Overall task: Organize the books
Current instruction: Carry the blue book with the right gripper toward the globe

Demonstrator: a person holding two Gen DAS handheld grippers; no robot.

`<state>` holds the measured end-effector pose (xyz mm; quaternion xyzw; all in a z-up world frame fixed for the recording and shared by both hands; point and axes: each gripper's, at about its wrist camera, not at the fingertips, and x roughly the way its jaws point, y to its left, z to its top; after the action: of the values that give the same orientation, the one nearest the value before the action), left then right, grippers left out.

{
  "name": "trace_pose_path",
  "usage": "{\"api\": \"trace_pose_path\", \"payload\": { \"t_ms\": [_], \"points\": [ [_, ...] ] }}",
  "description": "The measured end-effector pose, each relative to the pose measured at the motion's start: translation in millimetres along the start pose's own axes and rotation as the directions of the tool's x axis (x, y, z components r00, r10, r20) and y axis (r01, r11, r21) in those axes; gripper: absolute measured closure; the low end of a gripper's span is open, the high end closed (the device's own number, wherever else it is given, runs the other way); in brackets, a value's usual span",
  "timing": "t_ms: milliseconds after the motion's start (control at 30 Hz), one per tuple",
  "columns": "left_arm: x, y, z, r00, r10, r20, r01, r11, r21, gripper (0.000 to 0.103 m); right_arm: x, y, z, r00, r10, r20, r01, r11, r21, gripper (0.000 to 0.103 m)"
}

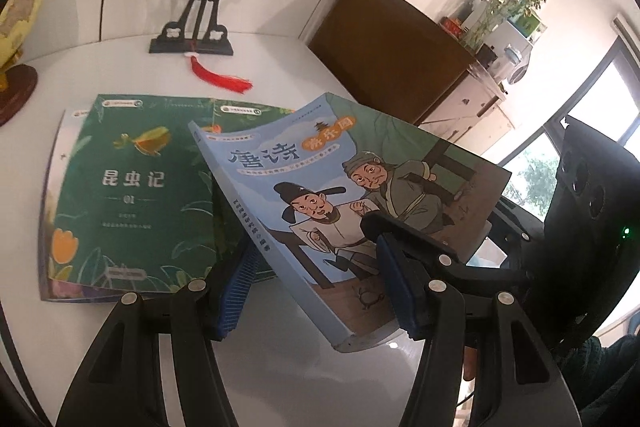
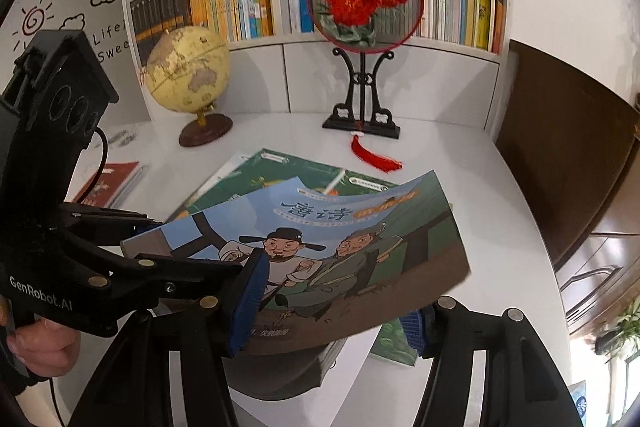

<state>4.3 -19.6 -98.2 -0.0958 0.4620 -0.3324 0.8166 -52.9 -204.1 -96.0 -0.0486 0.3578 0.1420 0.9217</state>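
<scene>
The blue poetry book (image 1: pixel 320 195) hangs tilted above the white desk (image 1: pixel 280 379), carried by 2 tools at once. The left gripper (image 1: pixel 316 287) pinches its near corner, spine side, between blue pads; the right gripper (image 2: pixel 332 303) straddles the opposite edge, 1 pad on the cover, and its grip cannot be confirmed. The book's long axis runs toward 1 o'clock, over the green book (image 1: pixel 132 195) lying flat at 11 o'clock.

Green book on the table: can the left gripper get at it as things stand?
Probably not: the left gripper is shut on the blue book, raised over the right side of the green book. Its jaws would need freeing first.
</scene>
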Motion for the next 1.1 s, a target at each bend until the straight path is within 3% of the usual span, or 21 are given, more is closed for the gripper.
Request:
{"api": "trace_pose_path", "payload": {
  "t_ms": [533, 900, 1100],
  "points": [
    [-75, 18, 11, 0.993, 0.034, 0.114, -0.035, 0.999, 0.006, 0.046, -19, 54, 45, 0.997, 0.019, 0.072, -0.016, 0.999, -0.043, 0.046],
    [-154, 63, -2, 0.98, 0.104, 0.171, -0.101, 0.994, -0.026, 0.046, -21, 136, 75, 0.989, 0.095, 0.111, -0.087, 0.993, -0.08, 0.046],
    [-202, 107, -17, 0.966, 0.167, 0.197, -0.156, 0.985, -0.067, 0.046, -11, 194, 88, 0.979, 0.158, 0.126, -0.145, 0.983, -0.111, 0.046]
  ]
}}
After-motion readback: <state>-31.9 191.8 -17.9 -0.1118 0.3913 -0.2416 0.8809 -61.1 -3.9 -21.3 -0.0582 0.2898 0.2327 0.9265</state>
